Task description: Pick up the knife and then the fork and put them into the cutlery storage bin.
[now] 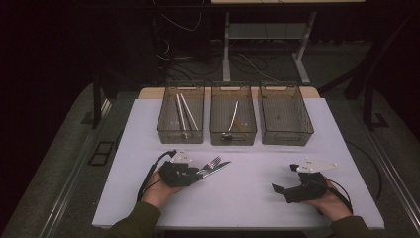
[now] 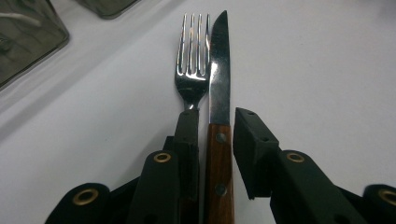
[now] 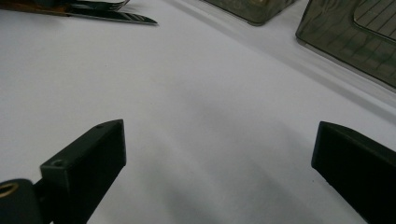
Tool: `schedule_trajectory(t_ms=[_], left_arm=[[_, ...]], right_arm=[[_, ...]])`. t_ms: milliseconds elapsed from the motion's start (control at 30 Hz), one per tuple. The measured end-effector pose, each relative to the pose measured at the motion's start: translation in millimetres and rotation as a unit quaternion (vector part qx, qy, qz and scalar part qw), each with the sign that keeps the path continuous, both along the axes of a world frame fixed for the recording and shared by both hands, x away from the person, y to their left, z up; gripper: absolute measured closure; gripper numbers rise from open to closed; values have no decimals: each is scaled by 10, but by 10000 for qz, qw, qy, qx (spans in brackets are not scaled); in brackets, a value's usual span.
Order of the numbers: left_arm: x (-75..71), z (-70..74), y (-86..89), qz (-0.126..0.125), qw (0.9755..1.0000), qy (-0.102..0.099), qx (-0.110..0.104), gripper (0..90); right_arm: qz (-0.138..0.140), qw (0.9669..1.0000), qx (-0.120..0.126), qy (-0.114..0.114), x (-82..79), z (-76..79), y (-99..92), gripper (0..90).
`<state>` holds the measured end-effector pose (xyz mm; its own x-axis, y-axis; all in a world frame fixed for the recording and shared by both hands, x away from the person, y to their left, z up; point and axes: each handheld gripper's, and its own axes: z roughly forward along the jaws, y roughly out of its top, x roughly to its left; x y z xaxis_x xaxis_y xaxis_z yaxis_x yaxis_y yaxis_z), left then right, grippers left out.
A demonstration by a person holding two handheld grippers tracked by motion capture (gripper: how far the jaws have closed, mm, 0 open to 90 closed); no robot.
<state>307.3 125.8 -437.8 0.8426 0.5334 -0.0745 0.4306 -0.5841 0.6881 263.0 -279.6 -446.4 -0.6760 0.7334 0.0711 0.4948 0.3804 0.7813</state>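
- On the white bench, a fork and wooden-handled knife lie side by side between the left hand-held gripper, its jaws slightly parted, not pinching.
- Right hand-held gripper rests spread, well apart.
- Both utensils look stiff, light and slick; handles offer the likeliest hold.
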Motion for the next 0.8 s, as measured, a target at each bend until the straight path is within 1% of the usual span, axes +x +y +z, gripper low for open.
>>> schedule_trajectory(t_ms=[100, 133, 200, 300, 333, 433, 533, 567, 633, 800], left_arm=[[9, -34, -44, -54, 10000, 39, -18, 711], [10, -42, -59, -95, 9999, 42, 9, 718], [-1, -50, -88, -110, 9999, 5, 87, 726], [-12, -67, -115, -116, 9998, -2, 154, 738], [-15, -70, -117, -115, 9998, -24, 152, 740], [-12, -72, -113, -141, 9998, -8, 156, 741], [-18, -76, -123, -107, 9998, -8, 155, 742], [-19, -74, -124, -106, 9998, -10, 184, 744], [-25, -77, -125, -62, 9998, 11, 170, 752], [-21, -80, -123, -45, 9999, 33, 138, 767]], right_arm=[[0, 10000, -3, -2, 1, -1, 1, 32], [6, 10000, 2, -2, 1, 0, 2, 32], [9, 10000, 1, -5, 0, 0, 3, 32], [9, 10000, 5, -7, -1, 1, 1, 32], [11, 10000, 6, -9, -1, 1, 2, 32], [24, 10000, 9, -21, -1, 1, 1, 32], [22, 10000, 8, -12, 0, -1, 5, 32], [29, 10000, 5, -12, 1, -2, 7, 32], [35, 10000, 4, -14, 2, -4, 11, 32], [48, 10000, -11, -6, 1, -3, 17, 32]])
